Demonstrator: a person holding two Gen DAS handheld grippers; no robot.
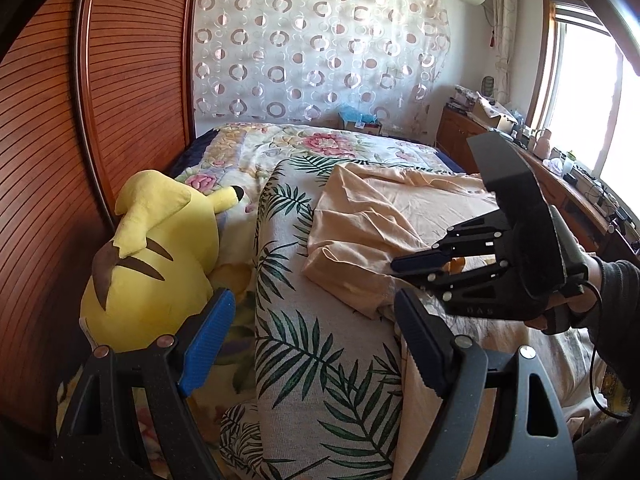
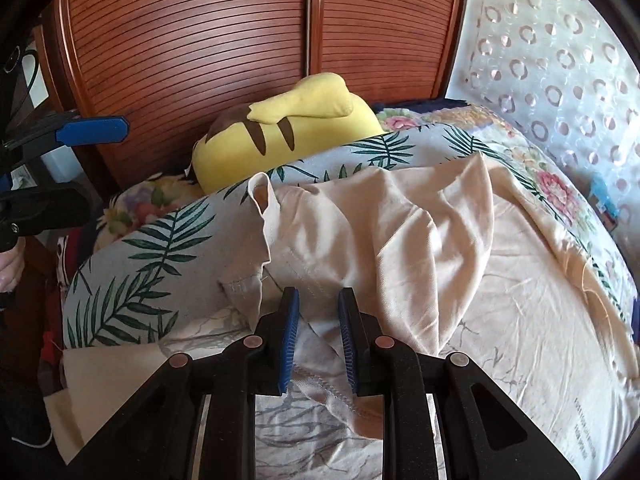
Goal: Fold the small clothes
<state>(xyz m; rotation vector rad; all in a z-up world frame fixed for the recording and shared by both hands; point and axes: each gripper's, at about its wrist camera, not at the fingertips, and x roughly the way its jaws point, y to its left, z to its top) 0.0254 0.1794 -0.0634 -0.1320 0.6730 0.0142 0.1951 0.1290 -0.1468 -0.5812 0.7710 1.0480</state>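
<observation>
While the cream shirt (image 2: 400, 216) lies rumpled across the leaf-print cushion (image 1: 320, 360) on the bed (image 1: 256, 148), the right tongs (image 2: 319, 320) are lowered over its near hem, the two blue pads drawn close with a narrow gap between them. A ridge of hem cloth runs into that gap, but I cannot tell whether the pads truly pinch it or only straddle it. In the left wrist view the same tongs look nearly closed, their tips low over the shirt's near edge, which suits a pinch on a thin layer of cloth. The left tongs (image 1: 316, 344) stand wide apart and hold nothing, hovering off the cushion's near end, probably kept ready to take a second corner or pin the cloth. The shirt sits bunched, with one sleeve opening (image 2: 260, 192) turned up, so folding seems barely begun; it likely needs spreading flat first. A yellow plush toy (image 1: 160, 264) lies against the slatted wooden wardrobe (image 1: 120, 80), clear of the work.
</observation>
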